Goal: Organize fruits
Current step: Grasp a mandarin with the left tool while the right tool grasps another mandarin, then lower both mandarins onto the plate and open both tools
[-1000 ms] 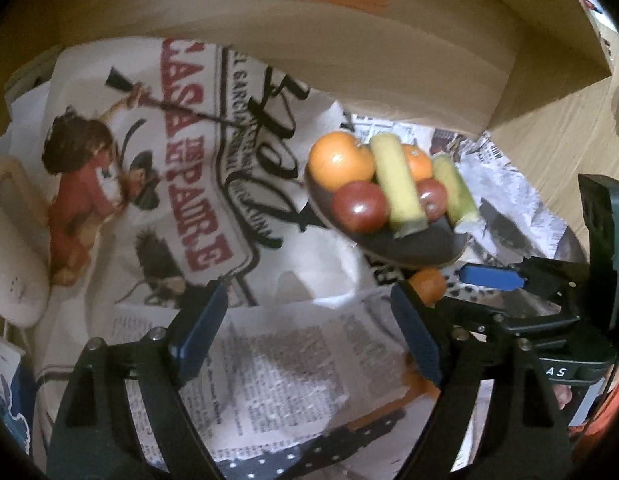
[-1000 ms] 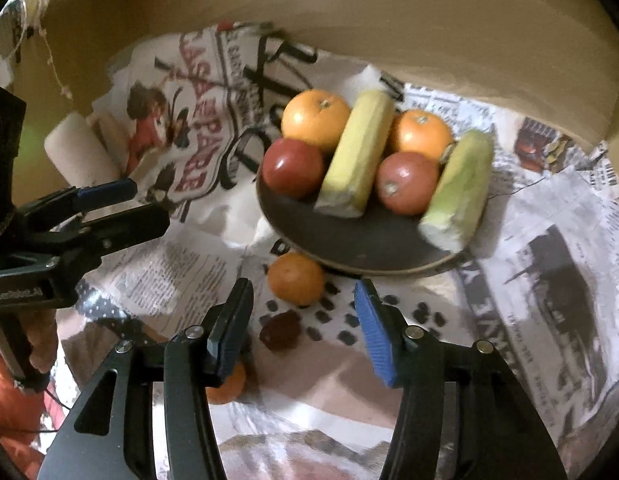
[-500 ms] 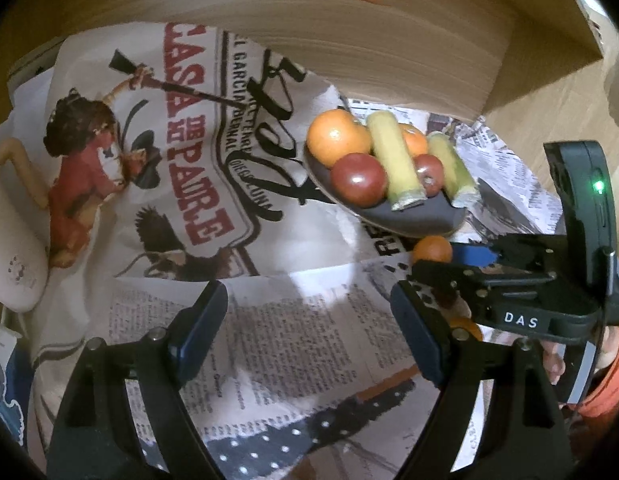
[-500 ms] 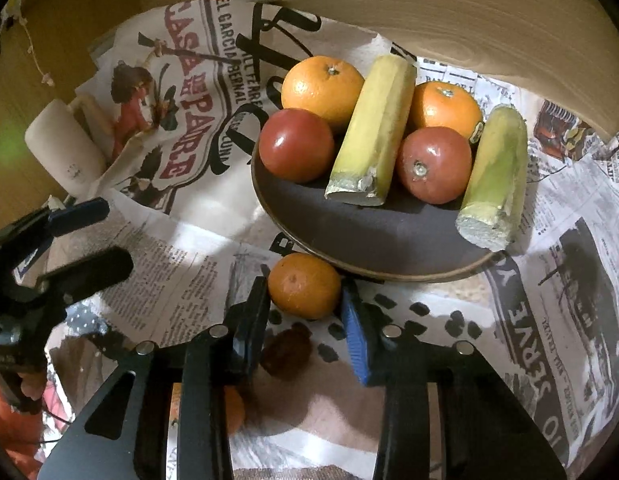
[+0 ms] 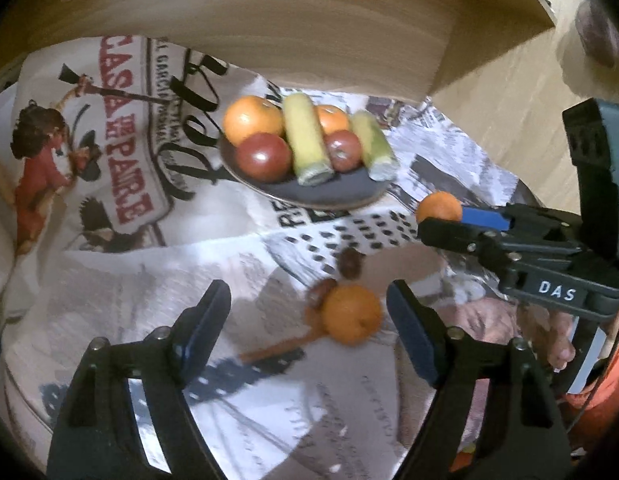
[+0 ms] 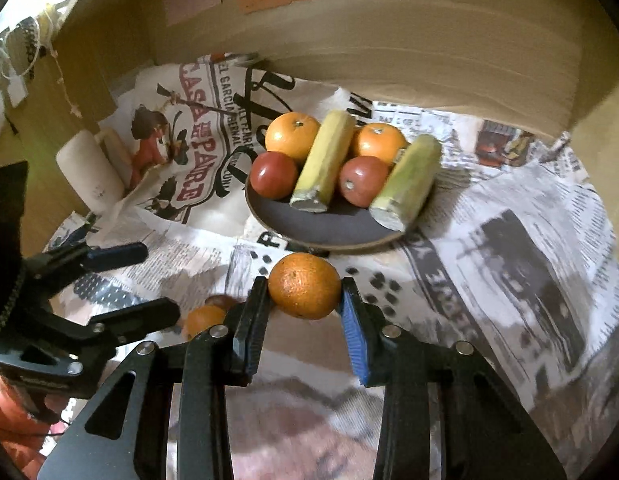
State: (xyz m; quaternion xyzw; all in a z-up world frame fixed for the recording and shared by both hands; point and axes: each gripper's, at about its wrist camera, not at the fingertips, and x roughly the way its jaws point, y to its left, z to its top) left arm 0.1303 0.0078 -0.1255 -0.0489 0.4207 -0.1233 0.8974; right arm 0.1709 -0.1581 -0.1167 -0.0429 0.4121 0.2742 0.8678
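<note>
Through my left wrist camera, my left gripper (image 5: 309,320) has its fingers spread, just now narrowing a little, with a loose orange (image 5: 351,314) lying on the newspaper (image 5: 109,280) between them, untouched by either pad. The dark plate (image 5: 329,194) sits beyond that orange, carrying two oranges, two red fruits and two yellow-green stalks. Right of the plate, my right gripper (image 5: 449,220) pinches a second orange (image 5: 438,207) at its tips. A small brown lump (image 5: 350,258) lies between the plate and the loose orange.

Through my right wrist camera, my right gripper (image 6: 305,300) has closed on the second orange (image 6: 304,286), both pads pressed to its sides, just in front of the plate (image 6: 321,232). My left gripper (image 6: 145,284) stands left of the plate, fingers apart, beside the loose orange (image 6: 205,320).
</note>
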